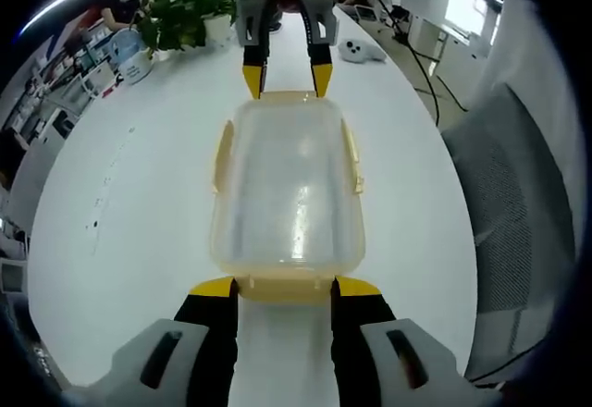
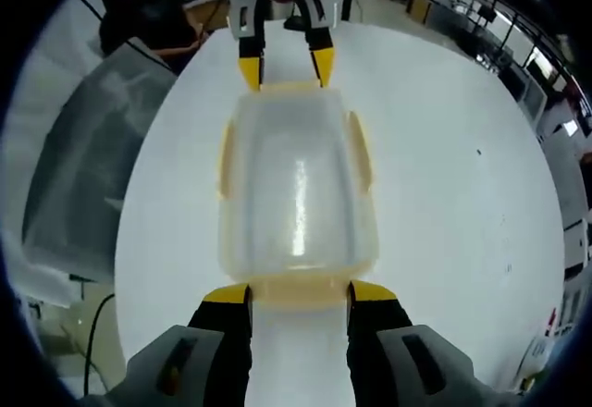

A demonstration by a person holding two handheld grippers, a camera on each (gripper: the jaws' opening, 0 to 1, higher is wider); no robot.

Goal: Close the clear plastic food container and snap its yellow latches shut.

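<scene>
Midway across the white tabletop (image 1: 120,194), well clear of its edges, sits the clear plastic food container (image 1: 289,190), its lid already seated on top. It is a rounded rectangular tub of cloudy, see-through plastic with a glossy streak of reflected light down the middle. Yellow latches (image 1: 351,157) hang along its long sides, and another yellow latch (image 1: 282,287) runs along the near short end; whether any is fully snapped cannot be told.

Each short end faces one tool. The left hand-held gripper (image 1: 282,287) stands spread, its yellow-tipped black jaws flanking the near end latch without pinching it. The right hand-held gripper (image 1: 288,76) meets the far end in the same way, jaws apart and tips at the rim; from its own view (image 2: 299,293) the jaws likewise bracket the end latch (image 2: 298,289). This mirrored stance looks meant to steady the tub from both ends, so that pressing one latch does not slide it over the smooth surface.

Farther out, toward the far edge of the tabletop, stand a potted green plant (image 1: 185,9) and a small white device (image 1: 359,51). A grey mesh chair (image 1: 523,203) waits beside the tabletop's long edge.
</scene>
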